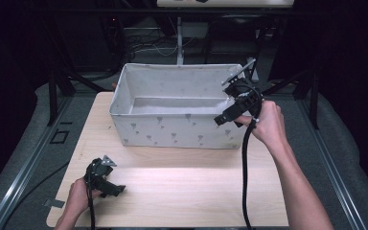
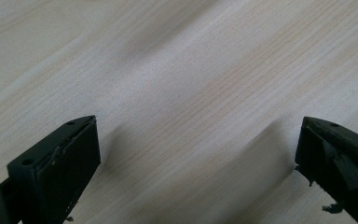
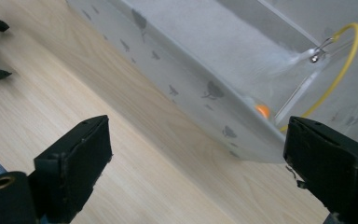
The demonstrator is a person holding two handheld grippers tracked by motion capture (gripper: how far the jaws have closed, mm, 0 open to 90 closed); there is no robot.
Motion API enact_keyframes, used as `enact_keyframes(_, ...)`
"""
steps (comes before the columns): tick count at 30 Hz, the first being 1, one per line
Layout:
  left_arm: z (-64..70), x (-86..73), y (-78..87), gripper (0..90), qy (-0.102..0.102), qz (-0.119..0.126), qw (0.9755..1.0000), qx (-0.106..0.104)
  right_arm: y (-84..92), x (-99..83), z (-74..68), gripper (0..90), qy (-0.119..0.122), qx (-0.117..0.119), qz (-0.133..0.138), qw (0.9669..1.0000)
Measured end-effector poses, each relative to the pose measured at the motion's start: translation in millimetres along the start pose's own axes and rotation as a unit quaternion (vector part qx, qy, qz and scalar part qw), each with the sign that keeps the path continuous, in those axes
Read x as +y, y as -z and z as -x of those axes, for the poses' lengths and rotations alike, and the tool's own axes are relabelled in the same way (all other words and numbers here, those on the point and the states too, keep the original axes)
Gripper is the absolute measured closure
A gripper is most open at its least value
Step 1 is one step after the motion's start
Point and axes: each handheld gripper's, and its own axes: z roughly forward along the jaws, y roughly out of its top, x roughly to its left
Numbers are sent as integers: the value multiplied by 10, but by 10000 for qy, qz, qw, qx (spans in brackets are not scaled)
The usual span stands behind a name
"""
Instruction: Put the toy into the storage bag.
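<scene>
Grippers are sitting well apart in the high view. The right gripper (image 1: pixel 226 117) is hanging at the front right corner of a white fabric bin (image 1: pixel 172 132) with small grey prints, the person's right hand (image 1: pixel 264 122) wrapping around its body and its black cable (image 1: pixel 244 172) trailing down toward the near edge. Its jaws are pointing left along the bin's front wall; their spread is too small to judge here. The bin is standing at the far middle of the pale wooden surface (image 1: pixel 182 191), open side up. The left gripper (image 1: pixel 117 190) is resting low at the near left corner of the surface, held in the left hand (image 1: pixel 79 196), well clear of the bin.

Left gripper view: both black jaws are standing wide apart, nothing between them, bare wood grain (image 2: pixel 182 93) lying beyond and their shadows falling on it.

Right gripper view: jaws are spread wide and holding nothing; they have just been opening. Beyond them the bin's printed wall (image 3: pixel 191 88) is running slantwise across the frame, its corner just past the right-hand jaw. Inside the bin a yellow wire loop (image 3: pixel 342 65) is arching against the lining, a small metal clip (image 3: pixel 314 56) sitting at one end, and a small orange spot (image 3: pixel 262 110) is glowing at the rim; what it is I cannot tell.
</scene>
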Motion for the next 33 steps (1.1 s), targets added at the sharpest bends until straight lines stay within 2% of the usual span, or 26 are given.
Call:
enact_keyframes(4, -4, -2, 6, 0, 4, -15, 10000, -4, -43, -70, -81, 50, 72, 37, 21, 10000)
enact_keyframes(5, -5, -2, 6, 0, 5, -9, 10000, 1, -92, -132, -147, 38, 149, 67, 3, 9999)
enact_keyframes(8, -1, -3, 5, 0, 7, 4, 10000, 11, -152, -226, -230, 32, 224, 91, 18, 9997)
enact_keyframes(12, -1, -3, 5, 0, 7, 8, 10000, 9, -236, -375, -331, 32, 258, 135, 49, 9996)
enact_keyframes(17, 1, -2, 4, 0, -16, 8, 10000, 1, -399, -610, -448, 31, 343, 168, -48, 9993)
enact_keyframes(24, 7, -1, -1, 0, -32, 7, 10000, 15, -675, -979, -528, 32, 173, 281, -198, 9993)
enact_keyframes(25, 7, -1, -1, 0, -32, 7, 10000, 15, -675, -979, -528, 32, 173, 281, -198, 9993)
enact_keyframes(27, 6, 0, -9, 0, -47, -9, 10000, 3, -769, -1100, -544, 35, 144, 298, -343, 9989)
enact_keyframes(29, 8, -1, -12, 0, -32, -10, 10000, -5, -802, -1143, -550, 42, 133, 297, -340, 9989)
enact_keyframes(31, 6, -1, -15, 0, -33, -12, 10000, -27, -916, -1265, -566, 47, 88, 281, -360, 9989)
enact_keyframes(33, 8, -1, -16, 0, -33, -8, 10000, -17, -990, -1342, -565, 54, 42, 286, -274, 9992)
